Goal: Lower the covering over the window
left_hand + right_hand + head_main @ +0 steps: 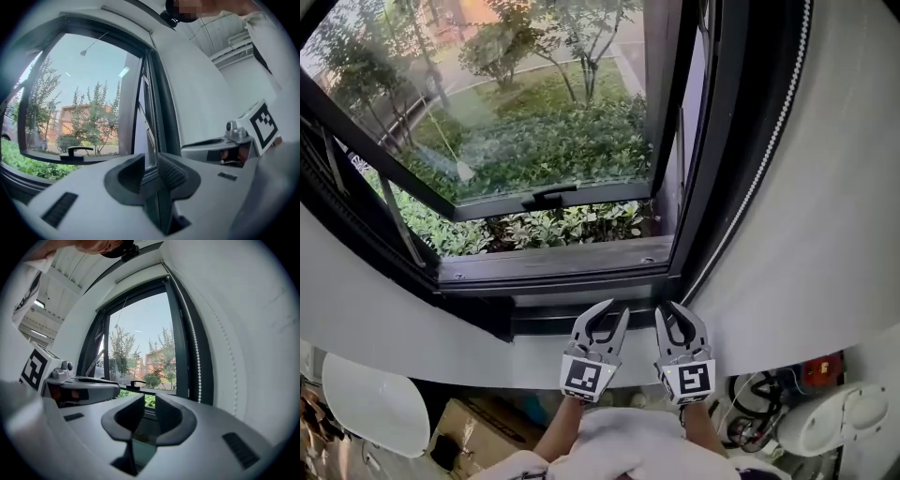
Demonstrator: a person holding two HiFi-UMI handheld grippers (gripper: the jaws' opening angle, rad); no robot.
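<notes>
The window has a dark frame, and no covering hangs over its glass. Its sash is swung outward, with a black handle on the lower rail. A white bead chain runs down the wall right of the frame, also visible as the bead chain in the right gripper view. My left gripper and right gripper are side by side just short of the sill, pointing level at the window's lower right corner. Both are open by a narrow gap, the left gripper and right gripper holding nothing. Neither touches the chain.
A white sill curves below the frame. Beneath it are a round white object and a cardboard box at the left. At the right are cables and a white device. Shrubs and trees show outside.
</notes>
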